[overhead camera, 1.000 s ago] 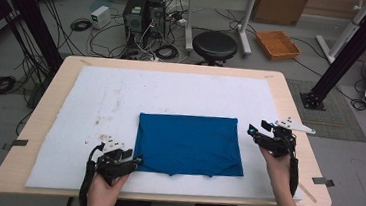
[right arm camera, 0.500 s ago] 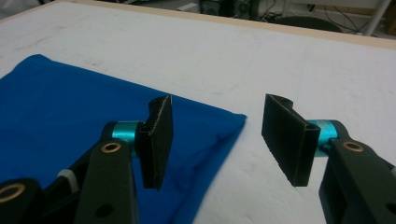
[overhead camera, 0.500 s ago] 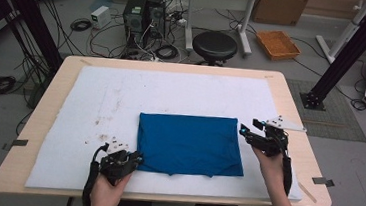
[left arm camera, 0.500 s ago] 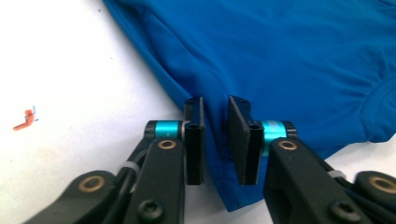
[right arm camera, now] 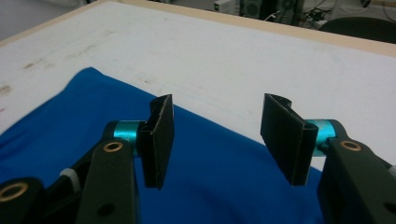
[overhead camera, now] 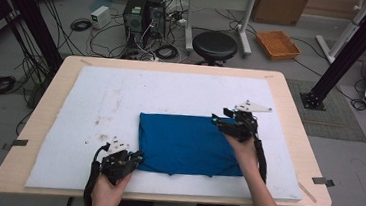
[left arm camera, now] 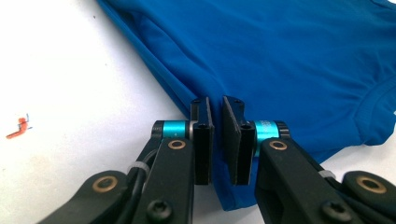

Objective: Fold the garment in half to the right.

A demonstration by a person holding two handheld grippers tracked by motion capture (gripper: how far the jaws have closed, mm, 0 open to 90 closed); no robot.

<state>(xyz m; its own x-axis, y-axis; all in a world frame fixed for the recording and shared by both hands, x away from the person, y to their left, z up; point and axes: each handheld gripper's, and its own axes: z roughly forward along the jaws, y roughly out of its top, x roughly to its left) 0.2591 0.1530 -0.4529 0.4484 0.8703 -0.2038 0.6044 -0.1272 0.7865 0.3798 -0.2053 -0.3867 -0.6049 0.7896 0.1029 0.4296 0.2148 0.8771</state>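
Covering most of the wooden table (overhead camera: pixel 291 100), a white mat (overhead camera: pixel 121 97) carries a folded blue cloth (overhead camera: pixel 187 143) on its near half, right of centre; the right gripper (overhead camera: pixel 222 122) hovers above the far right corner of the cloth with its jaws wide apart and nothing between them; the left gripper (left arm camera: pixel 215 140) sits at the near left corner, and its jaws, which have just been closing, pinch the edge of the cloth.

White mat (overhead camera: pixel 182 90): we find bare, open passage beyond and left of the blue cloth (overhead camera: pixel 187 143); nothing upright obstructs us.
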